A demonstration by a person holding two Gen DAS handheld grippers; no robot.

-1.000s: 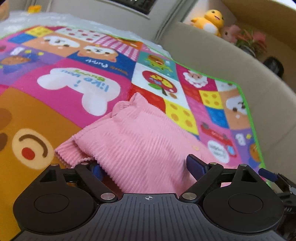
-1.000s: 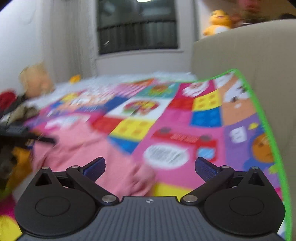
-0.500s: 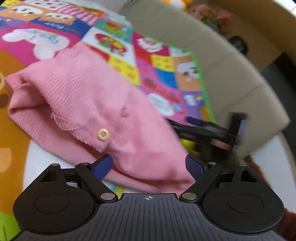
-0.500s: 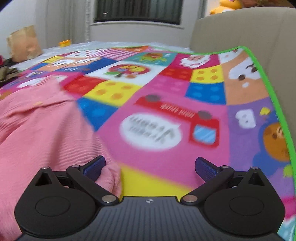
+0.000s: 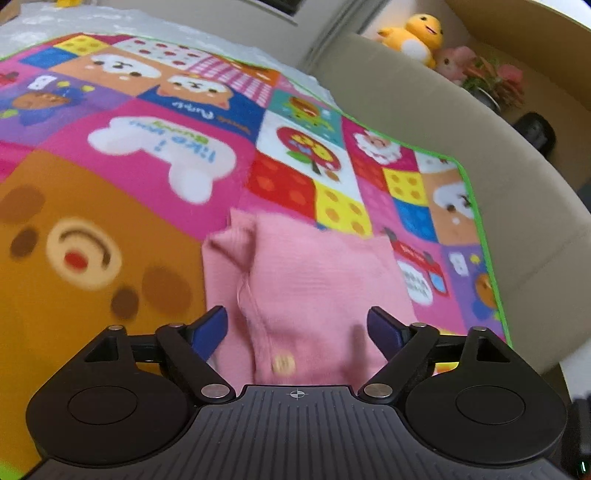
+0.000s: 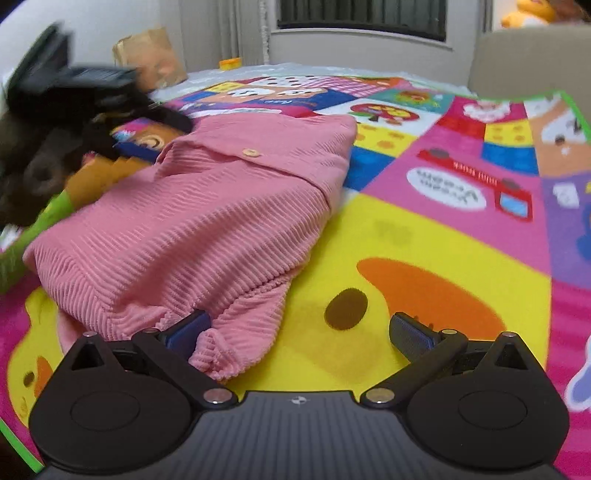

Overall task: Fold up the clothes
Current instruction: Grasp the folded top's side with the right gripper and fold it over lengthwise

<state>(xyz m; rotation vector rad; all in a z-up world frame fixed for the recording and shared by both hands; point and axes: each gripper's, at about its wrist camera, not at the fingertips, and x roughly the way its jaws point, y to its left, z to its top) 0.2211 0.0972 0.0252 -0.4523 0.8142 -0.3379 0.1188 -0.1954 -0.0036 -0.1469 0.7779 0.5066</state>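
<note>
The left hand-held gripper (image 5: 297, 325) hangs over the pink garment (image 5: 310, 291), jaws spread and just reopened, cloth between them but unpinched. The garment lies bunched on the play mat (image 5: 110, 177) near its green-edged right border. The right hand-held gripper (image 6: 299, 328) is spread too, its left pad against the crumpled hem; closing here would likely catch several layers and drag the fold askew. The beige sofa back (image 5: 461, 122) crowds that border

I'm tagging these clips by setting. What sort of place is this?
Probably a home living room or playroom: a cartoon play mat spread out, a beige sofa beside it, and plush toys behind the sofa.
</note>
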